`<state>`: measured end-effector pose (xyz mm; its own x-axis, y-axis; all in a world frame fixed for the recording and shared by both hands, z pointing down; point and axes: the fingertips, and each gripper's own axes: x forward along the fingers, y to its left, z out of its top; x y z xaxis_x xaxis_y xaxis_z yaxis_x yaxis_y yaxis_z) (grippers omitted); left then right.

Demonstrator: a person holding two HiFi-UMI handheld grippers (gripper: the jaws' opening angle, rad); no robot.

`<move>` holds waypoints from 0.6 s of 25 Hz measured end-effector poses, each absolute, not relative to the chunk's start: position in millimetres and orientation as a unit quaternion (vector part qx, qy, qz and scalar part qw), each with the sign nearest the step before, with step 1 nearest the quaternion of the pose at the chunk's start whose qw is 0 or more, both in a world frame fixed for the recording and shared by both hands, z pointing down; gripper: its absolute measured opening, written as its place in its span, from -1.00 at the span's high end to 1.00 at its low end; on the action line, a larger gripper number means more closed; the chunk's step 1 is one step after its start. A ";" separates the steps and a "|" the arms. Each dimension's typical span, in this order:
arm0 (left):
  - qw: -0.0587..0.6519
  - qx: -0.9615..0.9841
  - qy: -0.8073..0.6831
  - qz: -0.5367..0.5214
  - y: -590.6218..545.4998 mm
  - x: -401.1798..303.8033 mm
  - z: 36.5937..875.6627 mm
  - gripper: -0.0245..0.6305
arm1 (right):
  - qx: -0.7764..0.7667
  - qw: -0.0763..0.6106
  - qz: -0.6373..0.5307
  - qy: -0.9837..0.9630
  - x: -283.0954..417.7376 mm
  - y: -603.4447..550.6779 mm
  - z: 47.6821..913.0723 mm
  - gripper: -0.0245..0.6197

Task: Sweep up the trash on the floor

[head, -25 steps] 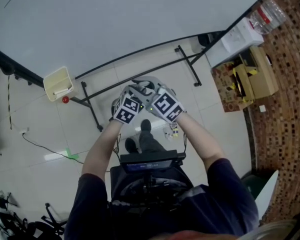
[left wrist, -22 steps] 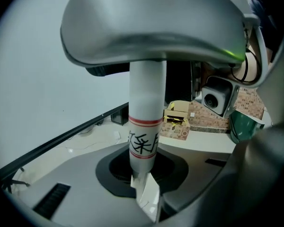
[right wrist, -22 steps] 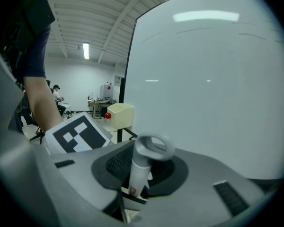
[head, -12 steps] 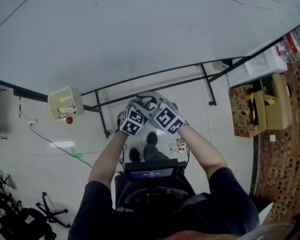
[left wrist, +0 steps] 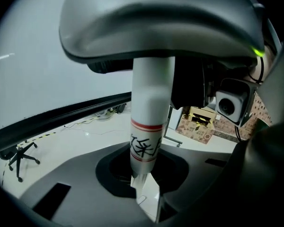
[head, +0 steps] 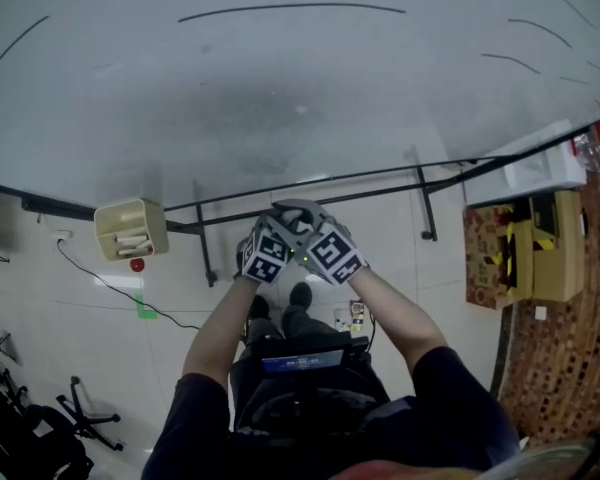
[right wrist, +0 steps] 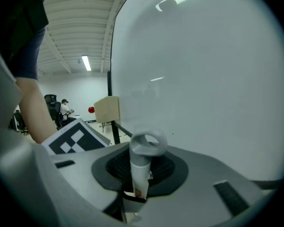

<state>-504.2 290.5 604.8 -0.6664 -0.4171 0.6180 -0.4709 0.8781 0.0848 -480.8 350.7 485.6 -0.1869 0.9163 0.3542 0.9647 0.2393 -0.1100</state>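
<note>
Both forearms are stretched out in front of the body, bare below dark short sleeves. The hands are pulled in tight, so the two marker cubes sit side by side and nearly touch, right in front of the near edge of the big white table [head: 280,88]. Both grippers tip forward and a bit down.

The left gripper [left wrist: 144,193] has its claw narrowed onto a white handle [left wrist: 149,103]. The pole has red bands and black characters and runs straight up out of the slit between the jaws, so it's gripped, not loose. The right gripper [right wrist: 135,193] is the same deal: jaws nearly closed, clamped on a white handle just short of its end. The ring-shaped hanging loop pokes out just past the jaws. In the left gripper view the other gripper's grey body sits directly over the pole. That makes it look like one stick held in two spots, but I can't say for sure. The working end isn't in any view.

As for the task stuff, a few scraps of trash [head: 357,314] lie on the tiled floor [head: 70,298], just right of the person's shoes [head: 300,295] and below the hands.

Around it:
- A cream box [head: 130,230] hangs at the table's near edge on the left, with a red ball [head: 138,265] just under it.
- Cardboard boxes [head: 545,258] sit over at the right edge of the floor.
</note>
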 end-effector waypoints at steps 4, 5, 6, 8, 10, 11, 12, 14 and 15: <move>0.326 0.244 -0.913 0.041 304.7 -514.6 610.2 0.80 | -0.607 0.183 -0.078 -0.770 -493.3 362.8 492.3 0.60; 0.326 0.246 -0.912 0.043 307.4 -516.3 611.4 0.80 | -0.604 0.185 -0.084 -0.771 -495.0 364.9 494.2 0.60; 0.326 0.251 -0.911 0.046 309.1 -517.2 612.5 0.80 | -0.599 0.187 -0.087 -0.774 -496.3 366.4 495.5 0.60; 0.324 0.265 -0.907 0.052 310.5 -518.4 613.7 0.80 | -0.584 0.191 -0.089 -0.784 -499.2 367.8 497.0 0.59; 0.317 0.275 -0.906 0.054 311.5 -523.2 612.2 0.80 | -0.572 0.196 -0.086 -0.792 -504.0 366.3 497.6 0.57; 0.313 0.278 -0.907 0.051 312.7 -526.2 611.2 0.80 | -0.568 0.199 -0.082 -0.795 -506.4 364.3 497.5 0.55; 0.310 0.280 -0.907 0.048 315.2 -528.6 610.6 0.80 | -0.563 0.203 -0.077 -0.798 -508.0 362.1 497.5 0.50; 0.310 0.281 -0.907 0.041 323.5 -531.2 610.7 0.80 | -0.552 0.213 -0.075 -0.803 -509.1 359.6 499.6 0.48; 0.312 0.282 -0.906 0.038 327.4 -531.7 611.2 0.80 | -0.547 0.217 -0.082 -0.805 -508.8 359.7 501.8 0.47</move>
